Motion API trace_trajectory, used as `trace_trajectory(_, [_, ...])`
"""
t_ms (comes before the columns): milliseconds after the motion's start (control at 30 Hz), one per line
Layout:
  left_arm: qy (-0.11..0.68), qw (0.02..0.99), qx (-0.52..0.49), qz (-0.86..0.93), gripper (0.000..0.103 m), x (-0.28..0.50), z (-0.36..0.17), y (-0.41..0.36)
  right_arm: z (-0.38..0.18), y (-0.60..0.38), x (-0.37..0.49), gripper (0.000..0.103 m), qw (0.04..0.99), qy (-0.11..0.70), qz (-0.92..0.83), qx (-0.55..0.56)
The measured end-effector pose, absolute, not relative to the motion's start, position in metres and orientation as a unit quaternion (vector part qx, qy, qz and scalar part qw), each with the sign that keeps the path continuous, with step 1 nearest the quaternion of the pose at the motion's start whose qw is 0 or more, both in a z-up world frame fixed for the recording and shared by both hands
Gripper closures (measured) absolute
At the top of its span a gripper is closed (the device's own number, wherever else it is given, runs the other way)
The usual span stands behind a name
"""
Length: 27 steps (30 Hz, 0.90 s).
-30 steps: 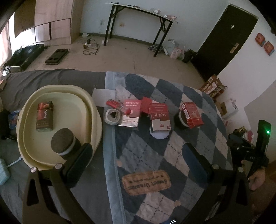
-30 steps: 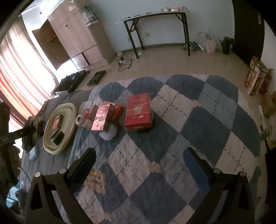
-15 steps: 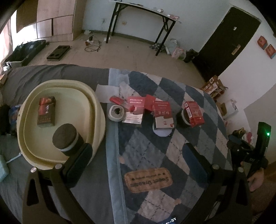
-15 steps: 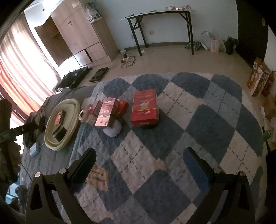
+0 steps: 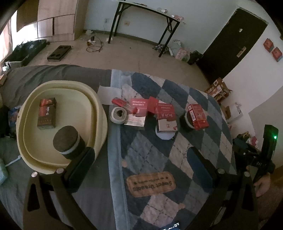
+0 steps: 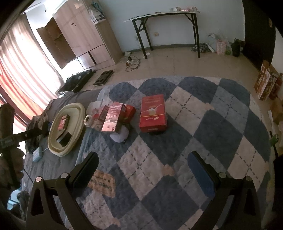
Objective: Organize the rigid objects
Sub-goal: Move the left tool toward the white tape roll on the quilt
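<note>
Your left tool [image 5: 141,159] hangs above the bed with its jaws spread wide and nothing between them; your right tool [image 6: 143,164] is likewise spread wide and empty over the checked quilt [image 6: 203,123]. The cream basin [image 5: 99,113] lies on the grey sheet [image 5: 53,74] just left of the quilt's edge and holds a dark red box [image 5: 46,113] lying flat and a dark round jar [image 5: 68,141] standing near the left tool's left finger. Beside the basin's right rim sits a white tape roll [image 5: 118,115], touching a cluster of red boxes [image 5: 138,108] that overlap one another on the quilt. Right of these, a red-and-white box [image 5: 166,117] rests tilted on a pale round object [image 5: 163,134]. Further right, a red carton [image 5: 197,116] lies on a dark round jar, apart from the cluster. A brown label patch [image 5: 151,184] is sewn to the quilt between the left tool's fingers. Beyond the bed are the floor, a black-legged table [image 5: 146,12] against the wall and a dark door [image 5: 235,40].
</note>
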<state>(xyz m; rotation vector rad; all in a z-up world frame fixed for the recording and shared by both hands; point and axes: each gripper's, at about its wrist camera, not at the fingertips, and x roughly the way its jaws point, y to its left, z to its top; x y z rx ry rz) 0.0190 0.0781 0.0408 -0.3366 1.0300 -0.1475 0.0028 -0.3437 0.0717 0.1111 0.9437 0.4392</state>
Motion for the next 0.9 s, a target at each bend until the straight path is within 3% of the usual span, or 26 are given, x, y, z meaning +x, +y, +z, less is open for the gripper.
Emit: trace_trajectory(900, [0.493, 0.853, -0.159, -0.06, 0.0, 0.023, 0.0325, 0.0835, 0.0666, -0.3442, 0.0057, 0.0, 0.864, 0.454, 0.212, 0.056])
